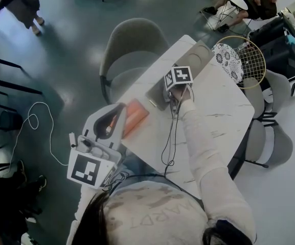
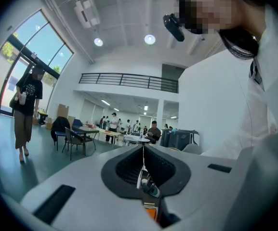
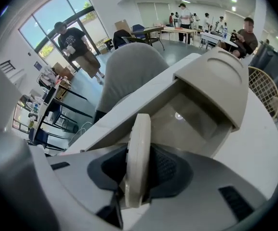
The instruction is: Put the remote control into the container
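The right tool (image 3: 141, 170) is clenched on the remote control (image 3: 138, 138) — a pale, flat slab standing on edge, gripped between the dark pads and poking up past the tips. In the right gripper view the container (image 3: 187, 119) sits just ahead at about 1 o'clock. It is a grey box, its lid (image 3: 219, 78) thrown back at the far side and its hollow showing bare. The remote is not in it; it hangs at the near edge of the box, clear of the floor of the hollow.

In the head view the right sleeve (image 1: 203, 157) stretches across the white marbled surface (image 1: 216, 119) toward 12 o'clock, with the marker cube (image 1: 179, 77) covering the tool's tips beside the container. An orange flat object (image 1: 135, 115) lies on the surface at 8 o'clock from that cube, near the edge.

The left tool (image 2: 143, 153) is held off the surface at 7 o'clock — its pads pressed together with nothing between them, pointing out at the room. A racket (image 1: 250, 61) and a patterned disc (image 1: 228, 60) rest at the surface's 2 o'clock corner. A grey chair (image 1: 129, 47) stands at 11 o'clock.
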### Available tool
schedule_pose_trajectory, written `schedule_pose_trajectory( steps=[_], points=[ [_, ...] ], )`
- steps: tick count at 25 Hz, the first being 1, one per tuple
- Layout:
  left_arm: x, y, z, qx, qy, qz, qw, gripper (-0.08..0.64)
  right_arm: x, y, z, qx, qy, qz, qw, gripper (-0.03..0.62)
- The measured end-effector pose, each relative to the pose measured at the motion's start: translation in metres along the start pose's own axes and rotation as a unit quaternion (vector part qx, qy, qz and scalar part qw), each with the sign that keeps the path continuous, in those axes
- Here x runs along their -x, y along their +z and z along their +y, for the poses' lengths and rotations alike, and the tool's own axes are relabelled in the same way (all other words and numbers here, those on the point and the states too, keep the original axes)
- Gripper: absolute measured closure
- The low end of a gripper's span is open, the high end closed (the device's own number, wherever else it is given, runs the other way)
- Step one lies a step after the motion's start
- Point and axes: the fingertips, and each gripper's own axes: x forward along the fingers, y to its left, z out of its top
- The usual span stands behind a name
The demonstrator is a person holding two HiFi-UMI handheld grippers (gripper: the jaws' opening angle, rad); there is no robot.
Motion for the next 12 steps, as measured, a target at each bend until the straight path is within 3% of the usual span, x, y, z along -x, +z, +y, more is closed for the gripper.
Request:
schedule_pose_trajectory(
  steps=[6,12],
  points=[
    [0.0009,0.0009,0.0034,0.001,0.002,-0.001,1.0,0.545,-0.0025,-0.0009,0.0036,0.03,-0.003,0.012,0.999,0.469],
    [0.0007,0.0005,0.0058,0.001,0.001,-0.003,1.0,0.545,0.0024,0.0007,0.0039,0.027,0.02,0.002,0.999,0.466]
  ],
)
